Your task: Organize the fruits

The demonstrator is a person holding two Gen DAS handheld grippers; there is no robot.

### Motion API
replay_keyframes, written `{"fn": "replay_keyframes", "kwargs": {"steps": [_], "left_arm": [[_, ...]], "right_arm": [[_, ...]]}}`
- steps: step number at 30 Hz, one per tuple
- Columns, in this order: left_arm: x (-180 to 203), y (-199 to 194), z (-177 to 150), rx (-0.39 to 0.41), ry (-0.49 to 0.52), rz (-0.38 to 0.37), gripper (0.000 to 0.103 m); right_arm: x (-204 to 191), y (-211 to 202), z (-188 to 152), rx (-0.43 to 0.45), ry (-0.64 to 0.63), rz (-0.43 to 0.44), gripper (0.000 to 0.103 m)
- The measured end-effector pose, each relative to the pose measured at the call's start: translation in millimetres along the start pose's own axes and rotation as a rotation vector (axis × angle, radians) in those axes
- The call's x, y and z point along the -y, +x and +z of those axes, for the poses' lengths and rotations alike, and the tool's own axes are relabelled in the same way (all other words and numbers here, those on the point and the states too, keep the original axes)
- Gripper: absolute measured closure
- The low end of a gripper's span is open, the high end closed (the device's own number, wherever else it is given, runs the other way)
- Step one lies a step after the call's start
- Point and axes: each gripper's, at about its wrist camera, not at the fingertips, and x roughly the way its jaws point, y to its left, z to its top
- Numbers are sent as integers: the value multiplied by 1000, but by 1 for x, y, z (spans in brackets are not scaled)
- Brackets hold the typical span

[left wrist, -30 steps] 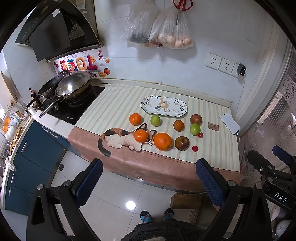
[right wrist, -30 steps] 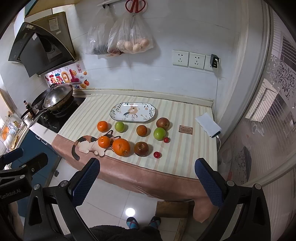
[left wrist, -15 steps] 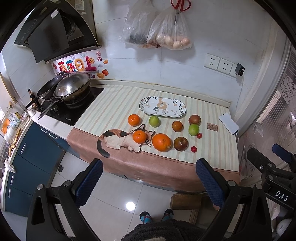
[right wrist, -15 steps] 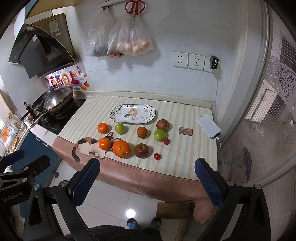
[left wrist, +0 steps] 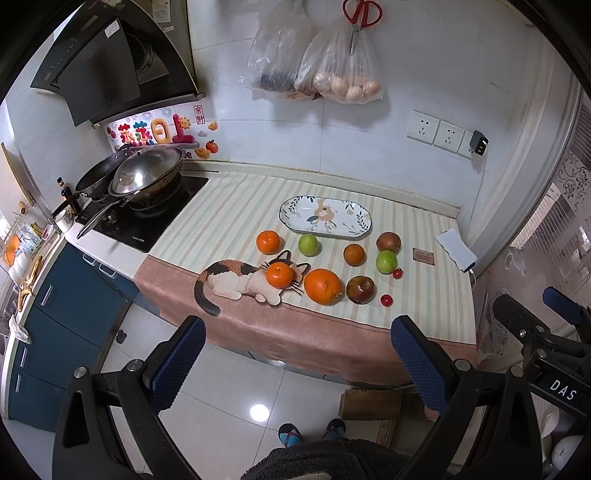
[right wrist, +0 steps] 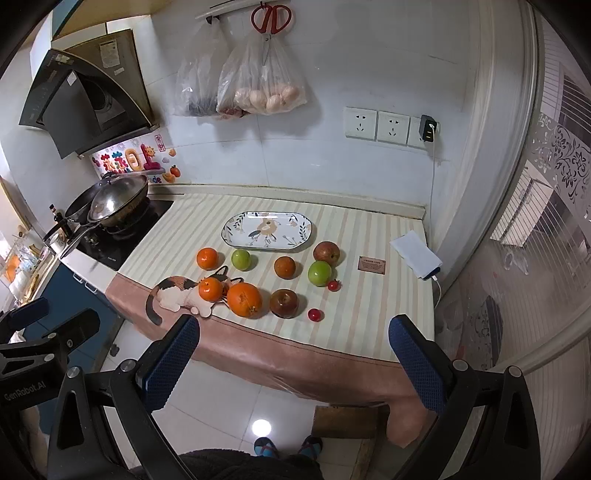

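Note:
Loose fruit lies on the striped counter cloth (left wrist: 229, 218) in front of an oval patterned plate (left wrist: 295, 218) with nothing on it. There is a big orange (left wrist: 322, 286), a small orange (left wrist: 279, 275) on the cloth's cat picture, another small orange (left wrist: 268, 242), a dark orange (left wrist: 354, 254), two green apples (left wrist: 308, 244) (left wrist: 386, 261), two red apples (left wrist: 360, 289) (left wrist: 388, 241) and two cherry tomatoes (left wrist: 386, 300) (left wrist: 397, 273). My left gripper (left wrist: 297, 363) and right gripper (right wrist: 293, 360) hang open over the floor, well short of the counter, holding nothing.
A stove with a lidded wok (left wrist: 146, 177) stands at the left. Bags (left wrist: 341, 70) and red scissors (left wrist: 361, 13) hang on the wall. A white power bank (right wrist: 415, 254) and a small brown card (right wrist: 372, 264) lie at the counter's right. A wooden block (right wrist: 345, 421) and the person's feet are below.
Both views have shifted slightly; the counter and fruit sit a little higher in the right wrist view and a little further left in the left one. Nothing on the counter has moved.

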Motion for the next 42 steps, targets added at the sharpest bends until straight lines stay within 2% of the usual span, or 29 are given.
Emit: {"fn": "replay_keyframes", "kwargs": {"steps": [11,16,19,23,28,32,36,39,42], "left_arm": [[1,-5,3,10,-7,3,0],[-3,-2,5,28,-33,17,0],[-7,11,10,62,-50,69,0],[-10,47,20,63,-49,189,0],[-20,105,26,-27,-22,279,0],[-33,150,22,-103,-11,311,0],[-46,200,24,-189,-8,298,0],[-56,242,29,-262,-1,269,0],[-61,285,34,-328,16,205,0]], "right_arm": [[1,-4,-2,16,5,9,0],[8,5,-1,22,29,39,0],[15,26,3,7,65,76,0],[20,66,4,-41,92,122,0],[21,138,1,-124,102,156,0],[15,206,-5,-245,127,203,0],[-1,264,-13,-331,141,231,0],[-5,300,-17,-383,197,240,0],[-11,324,-18,-420,241,227,0]]}}
